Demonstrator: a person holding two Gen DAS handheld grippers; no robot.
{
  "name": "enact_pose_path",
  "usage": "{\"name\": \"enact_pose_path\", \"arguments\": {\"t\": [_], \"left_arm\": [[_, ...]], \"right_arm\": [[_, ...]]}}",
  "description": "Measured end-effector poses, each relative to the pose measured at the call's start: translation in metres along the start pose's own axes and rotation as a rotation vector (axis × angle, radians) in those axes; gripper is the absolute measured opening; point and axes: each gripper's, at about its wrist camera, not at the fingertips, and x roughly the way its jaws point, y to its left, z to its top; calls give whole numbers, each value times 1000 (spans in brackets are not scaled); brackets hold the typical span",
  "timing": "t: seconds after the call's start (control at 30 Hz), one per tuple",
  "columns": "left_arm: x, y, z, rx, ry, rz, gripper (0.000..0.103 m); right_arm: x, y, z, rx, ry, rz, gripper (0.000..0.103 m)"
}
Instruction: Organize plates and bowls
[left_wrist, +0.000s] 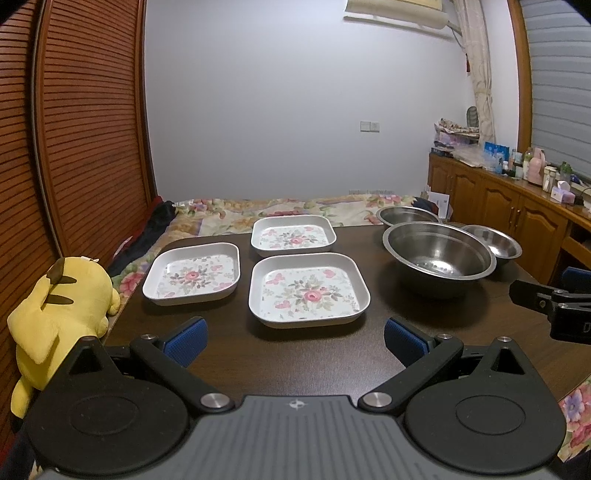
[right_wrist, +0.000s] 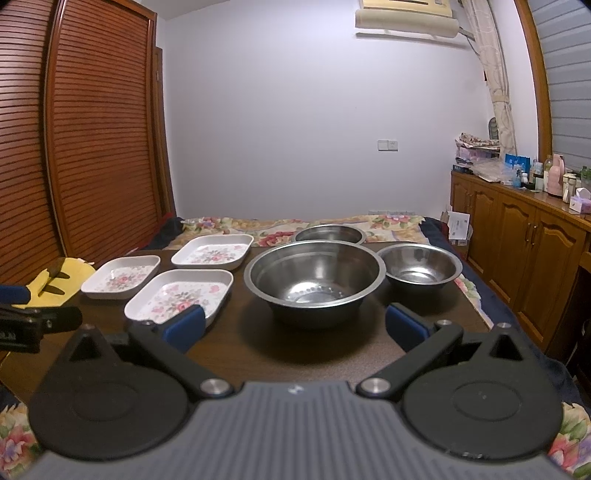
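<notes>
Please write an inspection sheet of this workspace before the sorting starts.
Surface: dark table, dishes apart in two groups.
Job's things: three floral plates, near, left, far; three steel bowls, big, small, far. None stacked.
Clutter: yellow plush at the table's left edge.
Grippers: left tool open, aimed at the near plate; right tool open, aimed at the big bowl. Both hold nothing.
Cables: nothing seen.
Surroundings: bed behind the table, louvred doors left, cabinet with bottles right.
</notes>
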Motion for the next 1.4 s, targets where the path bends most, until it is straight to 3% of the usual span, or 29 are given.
{"name": "enact_pose_path", "arguments": {"t": [0.67,0.87,1.17,1.27,1.33,1.4], "left_arm": [[38,5,-16,-22,122,-47,103],[44,8,-17,-35,132,-64,103],[58,28,-11,-42,130,-19,103],[63,39,-8,-45,128,6,103],[66,46,-6,-41,121,7,103],[68,54,-4,-52,106,6,103]], "right_arm": [[20,5,-2,-39,30,28,103],[33,17,4,-69,31,83,103],[61,44,11,-104,74,200,103],[69,51,9,-100,100,229,100],[75,58,8,-105,119,239,88],[82,62,6,-98,140,252,88]]}}
